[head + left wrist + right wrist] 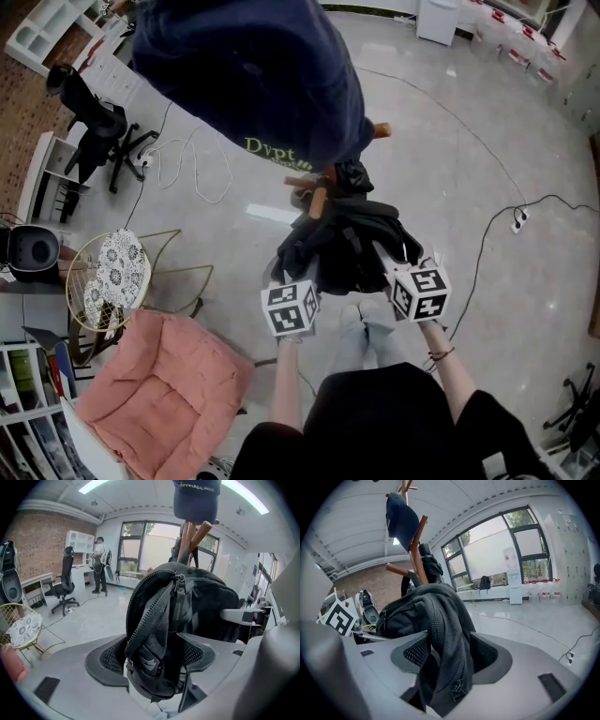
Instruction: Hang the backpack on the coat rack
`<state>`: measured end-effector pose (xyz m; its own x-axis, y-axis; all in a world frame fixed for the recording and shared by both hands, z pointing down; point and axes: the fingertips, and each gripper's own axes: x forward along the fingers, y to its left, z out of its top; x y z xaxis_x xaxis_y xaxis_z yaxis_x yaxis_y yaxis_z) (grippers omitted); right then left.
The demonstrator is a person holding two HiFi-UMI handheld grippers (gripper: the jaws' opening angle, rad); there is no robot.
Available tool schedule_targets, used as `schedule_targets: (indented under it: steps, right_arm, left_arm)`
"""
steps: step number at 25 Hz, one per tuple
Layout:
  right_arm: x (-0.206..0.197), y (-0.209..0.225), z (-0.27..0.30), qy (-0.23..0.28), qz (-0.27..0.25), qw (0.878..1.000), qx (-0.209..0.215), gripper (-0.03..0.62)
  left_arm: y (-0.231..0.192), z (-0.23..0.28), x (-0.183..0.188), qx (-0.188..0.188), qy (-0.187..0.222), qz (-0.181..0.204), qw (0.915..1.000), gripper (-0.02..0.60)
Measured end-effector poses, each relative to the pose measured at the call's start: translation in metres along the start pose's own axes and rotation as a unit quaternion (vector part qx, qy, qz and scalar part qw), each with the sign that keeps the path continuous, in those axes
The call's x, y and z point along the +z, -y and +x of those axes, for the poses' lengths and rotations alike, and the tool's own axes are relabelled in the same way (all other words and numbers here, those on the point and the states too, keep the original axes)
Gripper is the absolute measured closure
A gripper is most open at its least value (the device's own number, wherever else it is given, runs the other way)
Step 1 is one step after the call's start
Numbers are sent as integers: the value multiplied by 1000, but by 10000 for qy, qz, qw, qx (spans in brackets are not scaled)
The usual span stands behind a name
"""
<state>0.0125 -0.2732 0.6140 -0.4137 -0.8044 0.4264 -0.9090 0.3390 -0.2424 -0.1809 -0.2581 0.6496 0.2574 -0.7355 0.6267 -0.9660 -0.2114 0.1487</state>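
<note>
A black backpack (347, 244) hangs against the wooden coat rack (319, 197), and a navy cap (244, 75) sits on the rack's top. My left gripper (296, 277) is at the backpack's left side and my right gripper (409, 266) at its right side. In the left gripper view the jaws (152, 653) stand wide, with a zippered edge of the backpack (154, 620) hanging loose between the pads. The right gripper (447, 656) is also wide open around a fold of the backpack (445, 634). The rack's pegs (417, 541) rise behind it.
A pink cushion (159, 394) lies at lower left, beside a gold wire chair (112, 277) with a patterned seat pad. An office chair (94, 131) stands at far left. Cables (497, 225) trail over the grey floor. A person (99, 564) stands far off by the windows.
</note>
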Motion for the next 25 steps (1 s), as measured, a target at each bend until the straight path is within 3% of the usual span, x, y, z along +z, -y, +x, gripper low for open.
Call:
schedule_targets:
  steps: [10,18,20,25]
  right_arm:
    - [8,-16,-32,383,281,9971,590,364]
    - [14,-22,-64,425,61,9969,655,378]
    - [18,-26,-70,440,-2,9969,656,429]
    - [32,-32,-80,479,-163,9963,693,522]
  left_arm:
    - [-5,-33,6,328,293,-6,9990,250]
    - [0,-72,10,345,525,64,9980,255]
    - [3,-83,13,346,592,119,9976,285]
    - [12,-106,24,406,835,112,9956,431]
